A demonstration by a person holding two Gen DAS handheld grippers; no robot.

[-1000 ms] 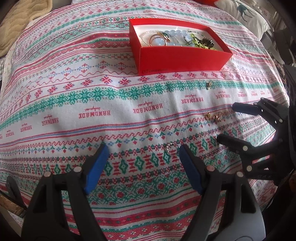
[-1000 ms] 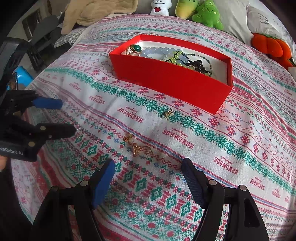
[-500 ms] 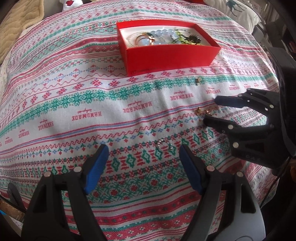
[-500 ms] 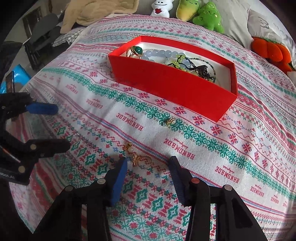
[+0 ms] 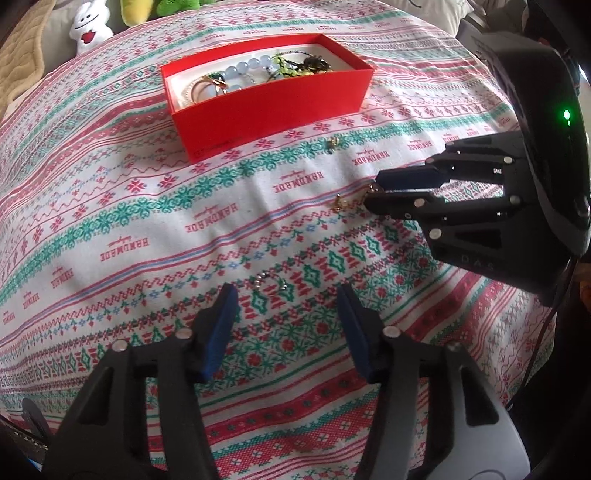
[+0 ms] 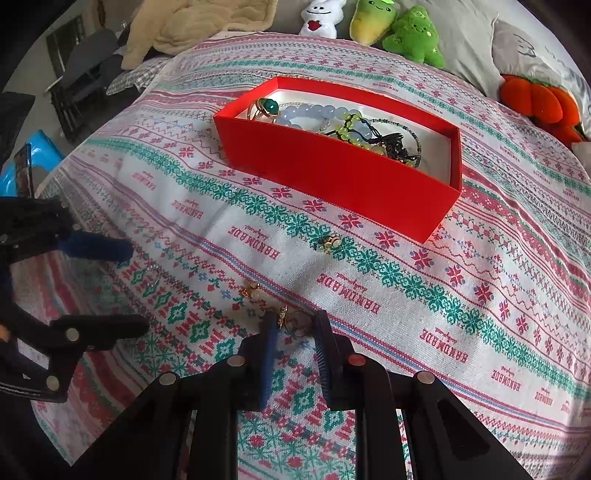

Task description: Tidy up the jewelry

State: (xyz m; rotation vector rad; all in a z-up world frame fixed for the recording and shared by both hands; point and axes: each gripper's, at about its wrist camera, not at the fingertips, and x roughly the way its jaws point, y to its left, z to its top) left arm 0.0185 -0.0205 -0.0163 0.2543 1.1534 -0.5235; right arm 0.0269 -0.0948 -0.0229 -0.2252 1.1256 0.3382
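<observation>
A red box [image 5: 273, 107] [image 6: 332, 177] with beads and rings in it stands on the patterned cloth. My right gripper [image 6: 295, 319] [image 5: 371, 192] points down at the cloth, and its jaws are closing around a gold earring [image 6: 293, 323] [image 5: 369, 189] that lies between the pads. A pearl-tipped gold piece [image 6: 251, 291] [image 5: 338, 201] lies just left of them. My left gripper [image 5: 286, 288] [image 6: 136, 288] is also closing. A small silver ring [image 5: 269, 281] [image 6: 151, 275] lies on the cloth between its tips, untouched. A gold stud [image 5: 332, 142] [image 6: 328, 243] rests nearer the box.
Plush toys [image 6: 391, 29] and a pillow [image 6: 524, 55] line the far edge of the bed. An orange plush [image 6: 539, 103] sits at the far right. A beige blanket [image 6: 192, 26] lies at the back left. The cloth [image 5: 110, 206] drops off at the near edge.
My right gripper's jaws narrowed from wide to close around the gold earring. My left gripper slid across the cloth, rolled a little, and its jaws narrowed around the silver ring.
</observation>
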